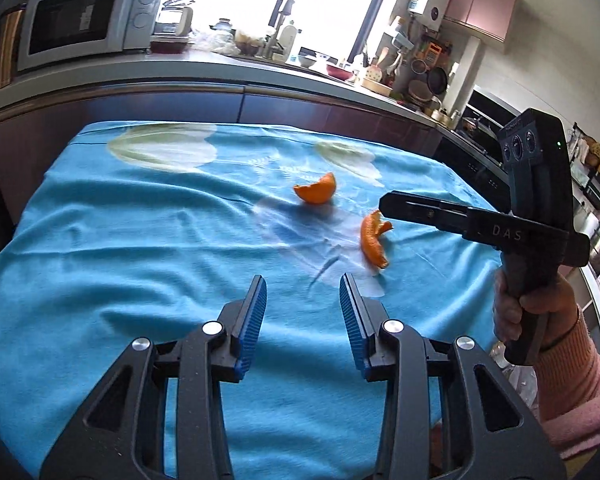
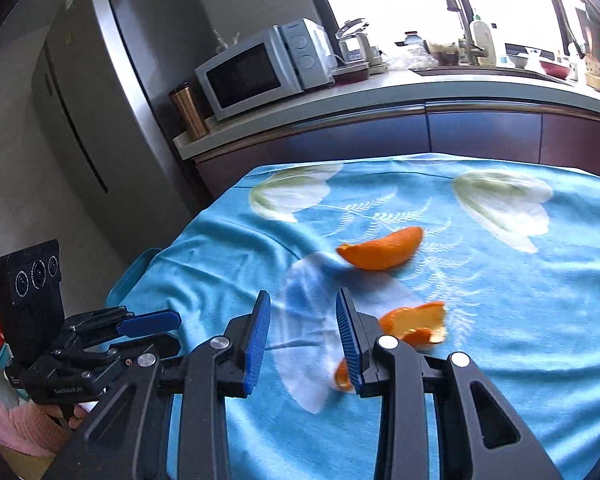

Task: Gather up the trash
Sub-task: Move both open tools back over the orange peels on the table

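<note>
My right tool [image 2: 303, 312] hangs spread and empty, the near peel [image 2: 414, 322] just right of its tips, long axis crosswise. My left tool [image 1: 303, 294], also spread, sits farther back; another peel [image 1: 317, 190] lies beyond on the table [image 1: 100, 240]

the curled orange peel strip [image 2: 414, 322] nearer the right wrist camera is partly hidden behind the right gripper's [image 2: 303, 312] blue ribbed pad [image 2: 350, 344], so its full shape cannot be told. the clear plastic film [image 2: 306, 320] on the blue flowered cloth [image 2: 500, 320] is smeared by blur, its edges uncertain. the black left gripper [image 1: 303, 296] is cut off by the lower edge of its own view. the pink knitted sleeve [image 1: 572, 392] runs out of the picture.
</note>
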Tool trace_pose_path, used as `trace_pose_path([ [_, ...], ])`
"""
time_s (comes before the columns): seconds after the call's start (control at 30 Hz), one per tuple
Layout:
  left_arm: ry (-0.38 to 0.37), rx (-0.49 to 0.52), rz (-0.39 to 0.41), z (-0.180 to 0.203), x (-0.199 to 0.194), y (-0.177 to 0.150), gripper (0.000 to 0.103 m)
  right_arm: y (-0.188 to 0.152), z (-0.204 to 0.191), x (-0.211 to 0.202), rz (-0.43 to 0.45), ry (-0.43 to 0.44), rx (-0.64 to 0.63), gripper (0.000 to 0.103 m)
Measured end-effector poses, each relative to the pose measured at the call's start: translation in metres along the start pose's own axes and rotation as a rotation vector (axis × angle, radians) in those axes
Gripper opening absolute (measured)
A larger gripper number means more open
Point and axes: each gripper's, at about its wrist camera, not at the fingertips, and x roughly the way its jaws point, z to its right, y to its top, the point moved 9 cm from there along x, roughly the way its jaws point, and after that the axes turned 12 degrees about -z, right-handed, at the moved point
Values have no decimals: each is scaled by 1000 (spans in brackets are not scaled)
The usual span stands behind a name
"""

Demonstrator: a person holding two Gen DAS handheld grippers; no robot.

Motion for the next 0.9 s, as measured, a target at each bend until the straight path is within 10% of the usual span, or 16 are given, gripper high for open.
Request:
trace_pose_path([
  [0.9, -58, 76, -223, 70, 112, 37, 36, -13, 79, -14, 26, -11, 150, 32],
])
